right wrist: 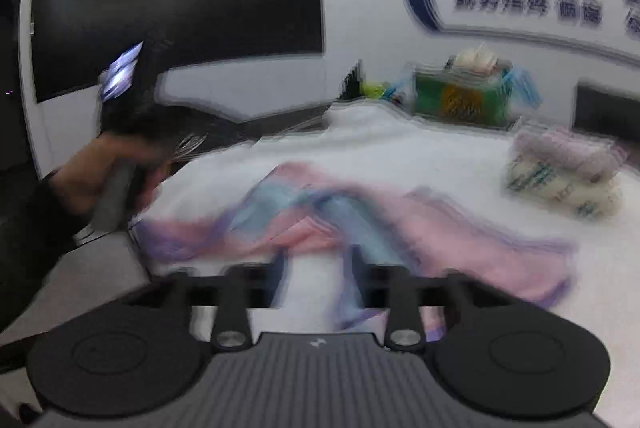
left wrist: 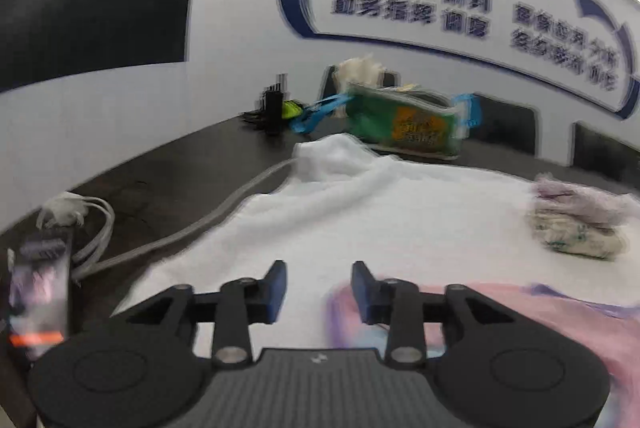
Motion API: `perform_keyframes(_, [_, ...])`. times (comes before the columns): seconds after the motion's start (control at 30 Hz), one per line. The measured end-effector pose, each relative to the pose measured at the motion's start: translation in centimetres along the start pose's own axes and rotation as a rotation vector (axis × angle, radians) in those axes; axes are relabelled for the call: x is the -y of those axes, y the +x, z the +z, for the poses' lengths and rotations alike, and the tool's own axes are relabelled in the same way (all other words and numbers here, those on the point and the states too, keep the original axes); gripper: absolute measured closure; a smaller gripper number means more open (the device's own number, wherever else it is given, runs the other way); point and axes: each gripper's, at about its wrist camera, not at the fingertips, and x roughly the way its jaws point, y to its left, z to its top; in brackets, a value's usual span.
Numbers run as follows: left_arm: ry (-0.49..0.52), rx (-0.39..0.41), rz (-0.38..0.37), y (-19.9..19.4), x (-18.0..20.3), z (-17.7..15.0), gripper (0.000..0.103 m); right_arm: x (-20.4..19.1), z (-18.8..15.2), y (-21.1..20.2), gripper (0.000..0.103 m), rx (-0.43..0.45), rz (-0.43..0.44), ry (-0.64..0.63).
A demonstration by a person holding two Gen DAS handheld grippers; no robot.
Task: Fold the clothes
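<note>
A pink, blue and purple garment (right wrist: 360,220) lies crumpled on a white cloth (right wrist: 440,156) that covers the table. Its left edge shows in the left wrist view (left wrist: 540,312). My left gripper (left wrist: 319,286) is open and empty, hovering over the white cloth (left wrist: 380,220) at the garment's left edge. My right gripper (right wrist: 320,264) is open, low over the garment's near edge; the view is blurred by motion. A stack of folded clothes (right wrist: 568,180) sits at the right, also seen in the left wrist view (left wrist: 580,224).
A green bag (left wrist: 404,120) with blue handles stands at the back of the dark table (left wrist: 180,172). White cables (left wrist: 132,240) and a phone (left wrist: 38,292) lie at the left. The person's left hand (right wrist: 92,176) holds the other gripper at the left.
</note>
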Motion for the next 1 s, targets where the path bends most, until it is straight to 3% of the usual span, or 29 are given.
perform_keyframes(0.1, [0.098,-0.039,-0.242,-3.0,4.0,-1.6,0.056,4.0,-0.4,-1.8,0.048,0.032,-0.142,-0.157])
perform_keyframes(0.2, [0.201,-0.128,-0.571,-4.0,9.8,-4.0,0.056,8.1,-1.5,-0.9,0.053,-0.066,-0.164,-0.285])
perform_keyframes(0.27, [0.244,-0.171,-0.628,-3.5,12.6,-5.2,0.056,10.4,-1.5,0.6,0.058,-0.121,-0.142,-0.287])
perform_keyframes(0.33, [0.282,-0.209,-0.656,-3.0,15.0,-6.3,0.056,11.3,-1.7,2.0,0.058,-0.12,-0.087,-0.309])
perform_keyframes(0.37, [0.291,-0.218,-0.65,-2.7,15.9,-6.6,0.056,11.6,-1.7,2.8,0.057,-0.122,-0.064,-0.318])
perform_keyframes(0.47, [0.34,-0.211,-0.538,-1.9,17.3,-6.9,0.056,11.4,-2.1,5.0,0.059,-0.225,0.046,-0.321])
perform_keyframes(0.53, [0.413,-0.185,-0.453,-1.9,18.0,-7.6,0.056,11.5,-1.4,5.8,0.098,-0.235,0.057,-0.292])
perform_keyframes(0.57, [0.428,-0.176,-0.432,-1.8,17.9,-7.9,0.057,11.5,-0.9,6.1,0.103,-0.233,0.036,-0.259])
perform_keyframes(0.63, [0.42,-0.165,-0.418,-1.8,16.8,-8.0,0.064,12.0,0.2,5.7,0.103,-0.166,0.023,-0.165])
perform_keyframes(0.67, [0.396,-0.164,-0.419,-1.8,16.0,-7.8,0.083,12.1,0.9,5.5,0.103,-0.144,0.029,-0.117])
perform_keyframes(0.7, [0.373,-0.162,-0.421,-1.7,15.1,-7.5,0.095,11.8,1.4,5.1,0.103,-0.128,0.023,-0.108])
perform_keyframes(0.83, [0.281,-0.13,-0.353,-1.3,10.7,-5.9,0.1,10.4,3.1,4.2,0.103,-0.128,-0.055,-0.101])
perform_keyframes(0.93, [0.19,-0.111,-0.272,-0.5,6.6,-4.5,0.1,9.1,3.3,4.6,0.097,-0.169,-0.129,-0.191])
perform_keyframes(0.97, [0.163,-0.111,-0.254,-0.3,5.5,-4.2,0.1,8.8,3.3,5.0,0.091,-0.169,-0.12,-0.212])
perform_keyframes(1.0, [0.139,-0.112,-0.242,-0.2,4.4,-3.9,0.1,8.6,3.2,5.0,0.077,-0.16,-0.096,-0.226])
